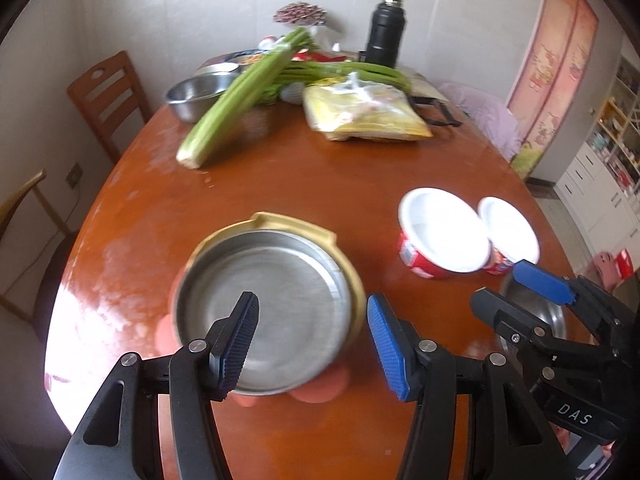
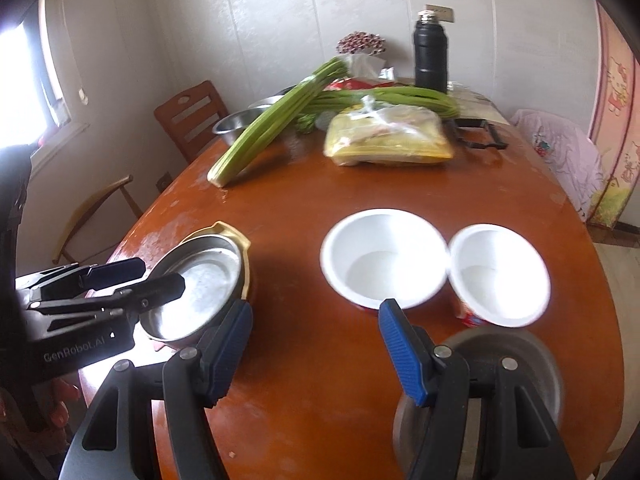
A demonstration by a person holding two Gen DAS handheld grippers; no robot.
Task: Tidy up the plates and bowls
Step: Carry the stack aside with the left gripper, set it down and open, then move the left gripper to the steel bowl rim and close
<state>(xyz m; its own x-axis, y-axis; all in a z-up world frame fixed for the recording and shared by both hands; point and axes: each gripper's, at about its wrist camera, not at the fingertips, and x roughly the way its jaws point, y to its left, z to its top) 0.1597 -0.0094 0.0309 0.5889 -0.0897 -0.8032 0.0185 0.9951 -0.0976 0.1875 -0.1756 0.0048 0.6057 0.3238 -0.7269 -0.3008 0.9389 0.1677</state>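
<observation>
two tools hang over the oval red-brown wooden desk [image 1: 280,176], both tilted down at it. the left tool [image 1: 312,344] has its blue ribbed pads standing partly apart with nothing between them; below it a round steel plate [image 1: 264,312] sits nested in a shallow gold-rimmed dish [image 1: 296,224], and that stack rests on a pink mat [image 1: 320,390] near the desk's near edge. the right tool [image 2: 316,352] is likewise part open and holds nothing; its pads frame bare wood, and just under its right finger lies a round steel bowl [image 2: 540,360], blurred, at the desk's near right edge. beyond it stand two white-lined bowls with red outsides: the larger white bowl [image 2: 384,258] and the smaller white bowl [image 2: 500,274], side by side with rims touching or nearly so. farther back lie a long bunch of green celery [image 2: 260,136], tilted with its leafy end raised over a deep steel basin [image 1: 196,96], and a clear bag of yellow food [image 2: 388,136]. a black flask [image 2: 430,54] stands upright at the far end. two wooden chairs [image 1: 108,96] stand by the desk's left side.
</observation>
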